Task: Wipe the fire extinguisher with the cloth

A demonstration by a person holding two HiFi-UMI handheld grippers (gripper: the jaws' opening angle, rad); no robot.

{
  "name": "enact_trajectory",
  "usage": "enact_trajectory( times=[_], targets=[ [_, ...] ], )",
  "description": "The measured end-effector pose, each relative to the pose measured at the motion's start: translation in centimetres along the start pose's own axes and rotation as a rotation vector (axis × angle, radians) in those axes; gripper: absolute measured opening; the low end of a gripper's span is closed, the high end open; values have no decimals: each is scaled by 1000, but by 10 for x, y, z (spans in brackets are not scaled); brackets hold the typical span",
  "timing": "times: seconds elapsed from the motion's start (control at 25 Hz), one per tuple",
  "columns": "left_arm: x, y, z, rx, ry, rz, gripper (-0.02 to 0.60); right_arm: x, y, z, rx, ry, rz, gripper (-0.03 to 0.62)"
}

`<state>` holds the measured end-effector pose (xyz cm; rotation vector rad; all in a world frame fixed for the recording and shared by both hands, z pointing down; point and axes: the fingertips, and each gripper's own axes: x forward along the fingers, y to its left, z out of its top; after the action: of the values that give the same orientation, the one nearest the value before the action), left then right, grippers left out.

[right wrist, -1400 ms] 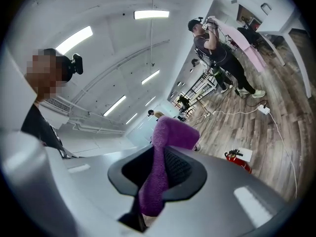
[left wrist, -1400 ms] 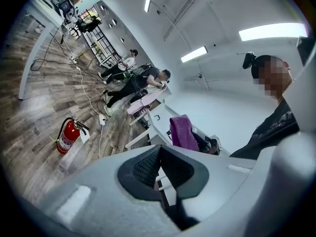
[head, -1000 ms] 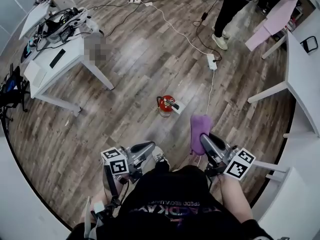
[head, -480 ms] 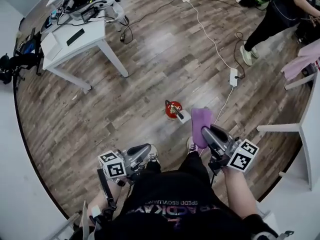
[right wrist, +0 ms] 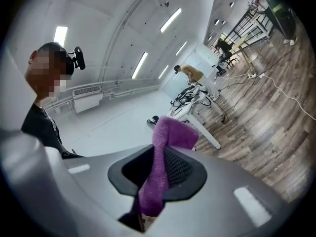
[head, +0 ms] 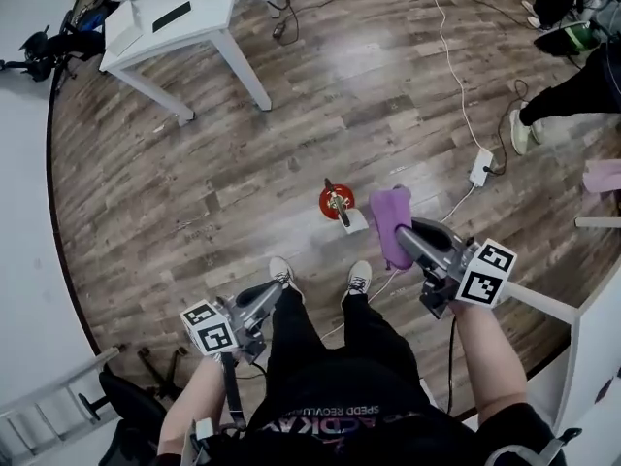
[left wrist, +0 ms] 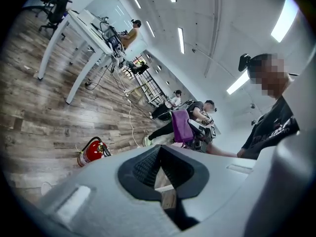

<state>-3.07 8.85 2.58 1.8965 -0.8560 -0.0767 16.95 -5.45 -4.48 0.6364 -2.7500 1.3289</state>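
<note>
A small red fire extinguisher [head: 336, 201] stands on the wooden floor ahead of the person's shoes; in the left gripper view the extinguisher [left wrist: 91, 151] shows at lower left. My right gripper [head: 406, 239] is shut on a purple cloth [head: 391, 221], which hangs just right of the extinguisher. In the right gripper view the cloth [right wrist: 163, 162] is pinched between the jaws. My left gripper [head: 277, 290] is shut and empty, low at the left beside the person's leg; in its own view the left gripper [left wrist: 161, 168] has its jaws together.
A white table [head: 184, 25] with gear stands at the upper left. A white cable and power strip [head: 481, 167] run across the floor to the right of the extinguisher. Another person's leg [head: 553, 105] is at the right edge. Ladder [head: 49, 411] lies at the lower left.
The head view has swung, so the extinguisher now sits just left of the cloth. The right gripper with the cloth moved closer to the extinguisher; the left gripper dropped lower left.
</note>
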Motion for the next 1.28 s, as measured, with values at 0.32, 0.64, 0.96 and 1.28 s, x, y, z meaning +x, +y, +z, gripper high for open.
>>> enact_trajectory(
  times=[0.32, 0.64, 0.96, 1.28],
  targets=[
    [12, 59, 6, 61, 14, 16, 3, 50, -50, -17, -62, 101, 67, 61],
    [53, 165, -19, 216, 113, -77, 3, 111, -149, -87, -158, 234, 107, 61],
    [118, 279, -40, 428, 146, -189, 3, 179, -269, -151, -259, 332, 123, 61],
    [175, 341, -77, 549, 33, -243, 5, 218, -348, -207, -271, 480, 287, 61]
  ],
)
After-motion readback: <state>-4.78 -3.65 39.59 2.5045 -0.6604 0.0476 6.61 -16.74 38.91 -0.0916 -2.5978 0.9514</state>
